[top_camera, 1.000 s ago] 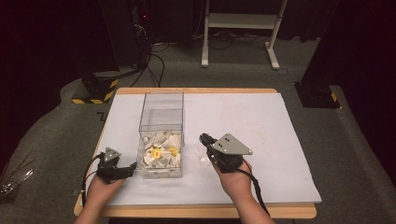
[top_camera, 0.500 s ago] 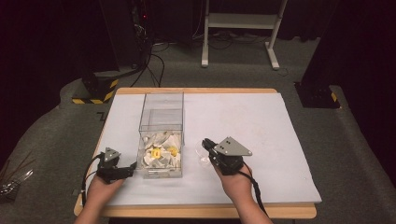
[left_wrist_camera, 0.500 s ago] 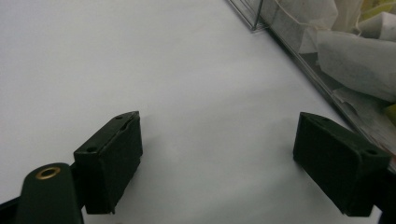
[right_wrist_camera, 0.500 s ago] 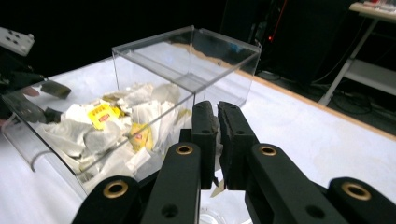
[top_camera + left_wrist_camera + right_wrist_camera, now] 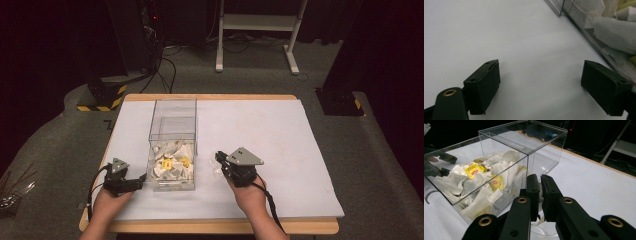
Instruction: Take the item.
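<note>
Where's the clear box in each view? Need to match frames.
High view: clear box left of centre, running front to back.
Left gripper view: top-right corner, wall running diagonally.
Right gripper view: upper left to centre, beyond the jaws.
Shared landmark: the tea bags inside.

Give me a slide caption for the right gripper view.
Right gripper pinches a tea bag beside the clear box.

Counter [image 5: 280, 130]: we see a pale sheet covering it, with a wooden edge showing at the near and far sides.
Floor [image 5: 60, 145]: grey carpet all round.
White stand [image 5: 257, 25]: beyond the far edge of the counter, on two feet.
Black cables [image 5: 160, 65]: we see them trailing over the floor at far left.
Yellow-black striped base [image 5: 102, 96]: just off the counter's far left corner.
</note>
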The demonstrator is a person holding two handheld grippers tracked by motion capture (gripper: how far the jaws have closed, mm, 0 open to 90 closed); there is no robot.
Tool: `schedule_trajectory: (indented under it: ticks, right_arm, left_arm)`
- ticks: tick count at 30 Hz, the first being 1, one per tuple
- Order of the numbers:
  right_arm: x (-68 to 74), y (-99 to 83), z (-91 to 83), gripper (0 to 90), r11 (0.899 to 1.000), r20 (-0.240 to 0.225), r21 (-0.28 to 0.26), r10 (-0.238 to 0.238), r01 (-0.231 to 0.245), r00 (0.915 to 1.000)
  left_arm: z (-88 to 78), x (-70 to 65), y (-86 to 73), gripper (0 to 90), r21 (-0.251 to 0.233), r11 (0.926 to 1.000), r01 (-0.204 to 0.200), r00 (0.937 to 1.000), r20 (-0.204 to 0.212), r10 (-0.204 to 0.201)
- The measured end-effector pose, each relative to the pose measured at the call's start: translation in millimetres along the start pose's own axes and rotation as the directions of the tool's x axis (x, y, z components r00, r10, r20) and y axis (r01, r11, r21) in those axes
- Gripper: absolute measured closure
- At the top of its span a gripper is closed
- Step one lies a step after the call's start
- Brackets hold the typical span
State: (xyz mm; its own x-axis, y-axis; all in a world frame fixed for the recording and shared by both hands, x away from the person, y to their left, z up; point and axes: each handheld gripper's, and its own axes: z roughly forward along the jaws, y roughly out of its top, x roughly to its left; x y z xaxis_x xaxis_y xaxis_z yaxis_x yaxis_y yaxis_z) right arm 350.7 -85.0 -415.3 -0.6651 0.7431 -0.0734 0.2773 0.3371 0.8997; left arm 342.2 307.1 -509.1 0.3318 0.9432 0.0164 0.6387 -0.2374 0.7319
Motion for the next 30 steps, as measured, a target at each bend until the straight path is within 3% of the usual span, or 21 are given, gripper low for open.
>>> schedule_trajectory:
  ticks: [4,16,29,30]
  right_arm:
    - [0.4,1.4,1.0,75.7,1.000,0.002,-0.001,0.004,-0.004,1.0000]
    - [0.5,9.9,1.8,67.5,1.000,0.006,-0.006,0.000,0.000,1.0000]
    - [-4.3,15.0,-2.3,46.7,1.000,0.028,0.006,0.026,-0.026,0.9993]
    - [-6.5,14.9,-3.0,41.7,0.999,0.034,0.006,0.039,-0.039,0.9987]
  left_arm:
    - [0.0,0.0,0.0,15.8,0.000,1.0000,0.000,1.0000,0.000,0.000]
    - [-0.2,0.0,0.0,15.8,0.001,1.0000,-0.001,1.0000,0.000,0.001]
    - [-0.1,0.0,0.0,15.9,0.000,1.0000,0.000,1.0000,0.000,0.000]
    - [-0.1,0.0,0.0,15.9,0.000,1.0000,0.000,1.0000,0.000,0.000]
